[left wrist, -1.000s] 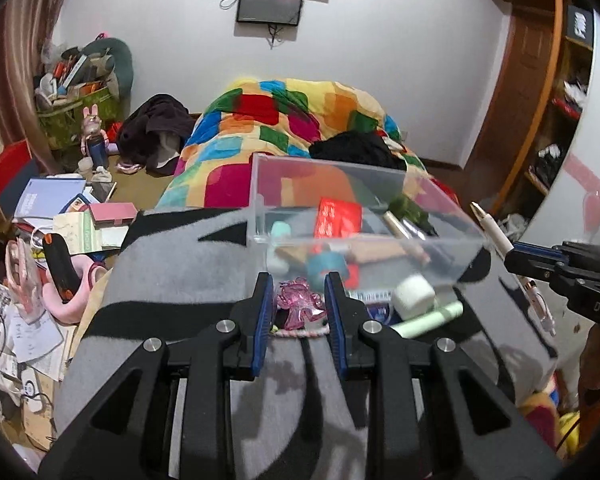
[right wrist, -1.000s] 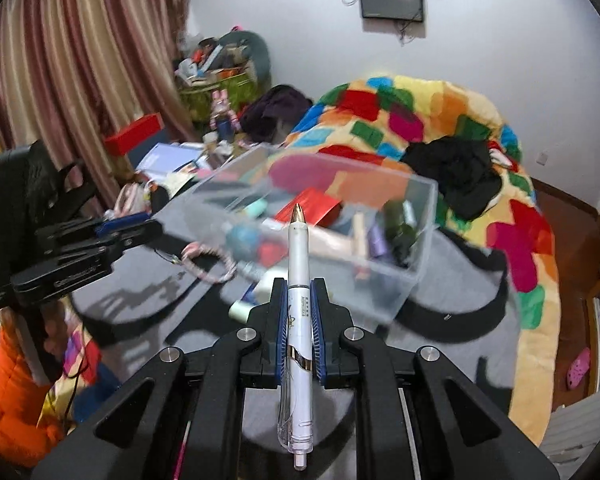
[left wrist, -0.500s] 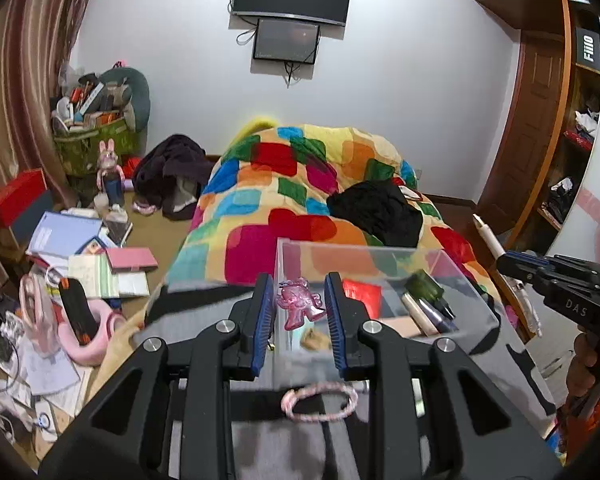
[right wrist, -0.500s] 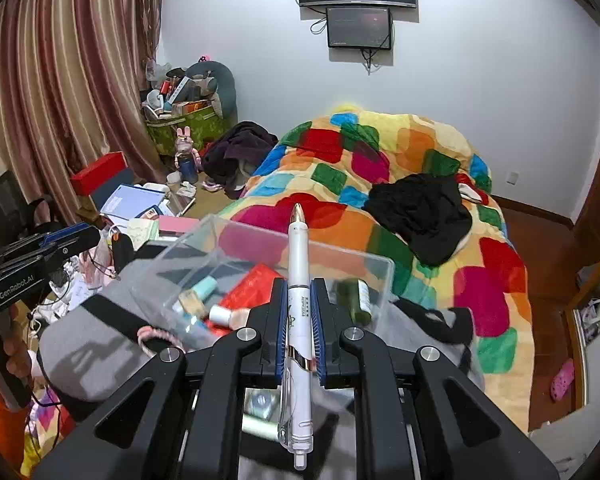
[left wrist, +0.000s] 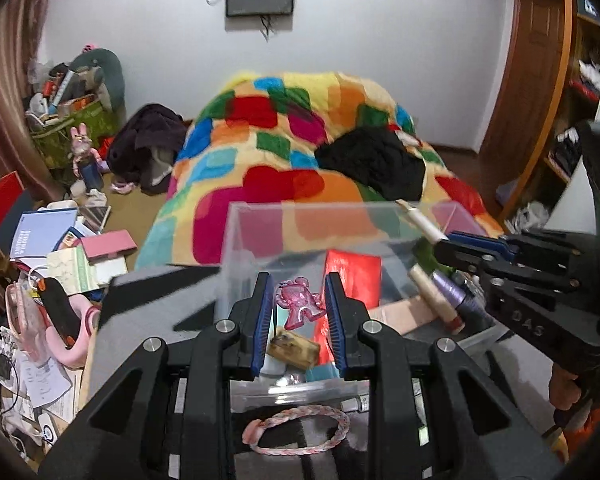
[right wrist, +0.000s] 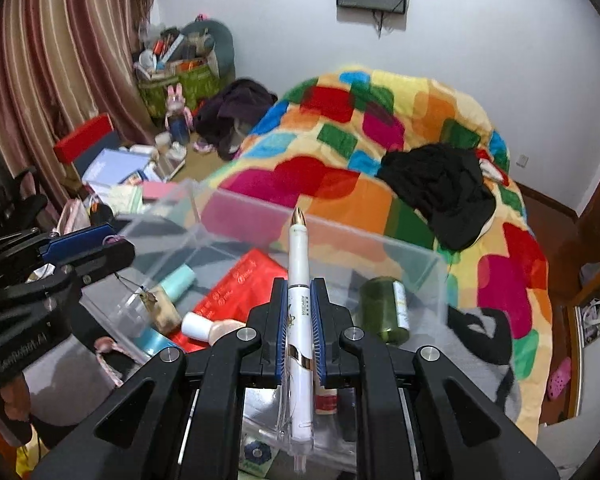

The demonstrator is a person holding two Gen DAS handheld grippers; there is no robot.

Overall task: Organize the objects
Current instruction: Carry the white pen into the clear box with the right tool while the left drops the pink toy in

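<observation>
Left gripper (left wrist: 300,312): matte black angular frame, open triangular cut-outs; round silver screws at each pivot; blue ribbed pads on the inner finger faces. Right gripper (right wrist: 300,316): same build; white "DAS" lettering on its black side; orange sleeve at wrist.

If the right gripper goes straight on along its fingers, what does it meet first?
Probably the far wall of the clear box. The right gripper, shut on the pen, aims over the box; the pen tip would arrive first, though depth is unclear.
</observation>
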